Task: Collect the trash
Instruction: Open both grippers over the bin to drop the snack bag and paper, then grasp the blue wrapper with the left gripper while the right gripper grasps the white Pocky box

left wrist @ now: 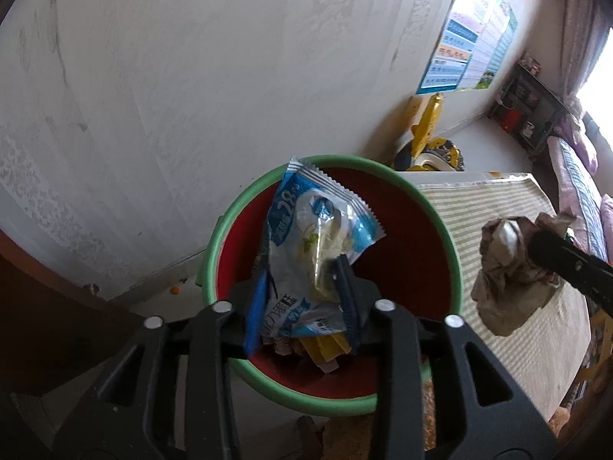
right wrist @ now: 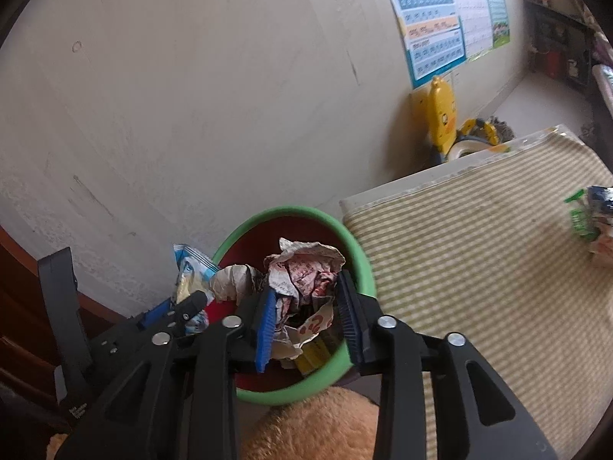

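A red bin with a green rim (left wrist: 210, 257) (right wrist: 360, 257) stands on the floor by the wall. My left gripper (left wrist: 302, 268) (right wrist: 180, 303) hovers over its mouth. A blue-and-white snack wrapper (left wrist: 318, 214) (right wrist: 191, 268) stands upright between its blue pads, which sit loosely apart. My right gripper (right wrist: 306, 283) is above the bin's near side, and a crumpled printed paper ball (right wrist: 302, 264) (left wrist: 505, 280) rests between its spread pads, with a small gap at the right pad. Yellow wrappers (left wrist: 325, 349) lie inside the bin.
To the right of the bin is a low table under a green-striped cloth (right wrist: 479, 249), with another snack packet (right wrist: 590, 222) on it. A yellow duck toy (right wrist: 444, 115) leans on the wall behind. Orange plush (right wrist: 314, 429) lies close below; dark wooden furniture (left wrist: 38, 306) is at the left.
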`<action>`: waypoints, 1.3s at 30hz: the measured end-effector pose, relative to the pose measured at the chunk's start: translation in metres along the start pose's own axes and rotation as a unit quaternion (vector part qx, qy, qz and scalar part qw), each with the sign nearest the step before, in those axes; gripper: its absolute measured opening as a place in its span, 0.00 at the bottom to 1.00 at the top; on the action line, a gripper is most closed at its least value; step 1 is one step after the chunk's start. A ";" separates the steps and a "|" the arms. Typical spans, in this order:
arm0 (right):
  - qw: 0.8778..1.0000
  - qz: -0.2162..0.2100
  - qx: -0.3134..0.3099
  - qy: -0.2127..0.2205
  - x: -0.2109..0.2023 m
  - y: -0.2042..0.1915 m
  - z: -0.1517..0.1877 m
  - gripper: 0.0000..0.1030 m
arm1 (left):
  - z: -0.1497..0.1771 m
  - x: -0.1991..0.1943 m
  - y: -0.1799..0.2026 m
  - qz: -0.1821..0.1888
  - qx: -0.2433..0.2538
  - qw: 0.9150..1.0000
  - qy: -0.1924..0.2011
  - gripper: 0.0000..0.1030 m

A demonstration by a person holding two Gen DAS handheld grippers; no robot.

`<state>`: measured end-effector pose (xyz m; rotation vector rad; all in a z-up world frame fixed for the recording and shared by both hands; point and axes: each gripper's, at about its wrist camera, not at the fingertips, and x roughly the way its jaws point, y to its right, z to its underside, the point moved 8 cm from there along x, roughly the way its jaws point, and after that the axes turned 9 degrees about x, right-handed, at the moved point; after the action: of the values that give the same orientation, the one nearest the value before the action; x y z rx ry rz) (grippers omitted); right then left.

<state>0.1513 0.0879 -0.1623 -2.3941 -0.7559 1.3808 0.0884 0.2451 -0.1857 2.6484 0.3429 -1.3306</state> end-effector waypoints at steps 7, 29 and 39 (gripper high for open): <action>0.999 -0.031 0.028 -0.012 0.017 0.006 0.001 0.62 | 0.008 0.009 -0.008 -0.010 -0.020 1.000 -0.008 0.65; 0.909 0.254 0.297 0.146 -0.094 0.388 -0.116 0.80 | 0.005 0.008 0.063 -0.007 0.073 0.997 -0.015 0.66; 0.940 0.123 0.318 -0.023 -0.049 0.376 -0.072 0.82 | 0.006 -0.002 0.102 -0.007 0.120 0.993 -0.010 0.66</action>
<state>0.3062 -0.2483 -0.2700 -1.9769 0.0119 1.4874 0.1099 0.1457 -0.1835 2.8260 0.2112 -1.4887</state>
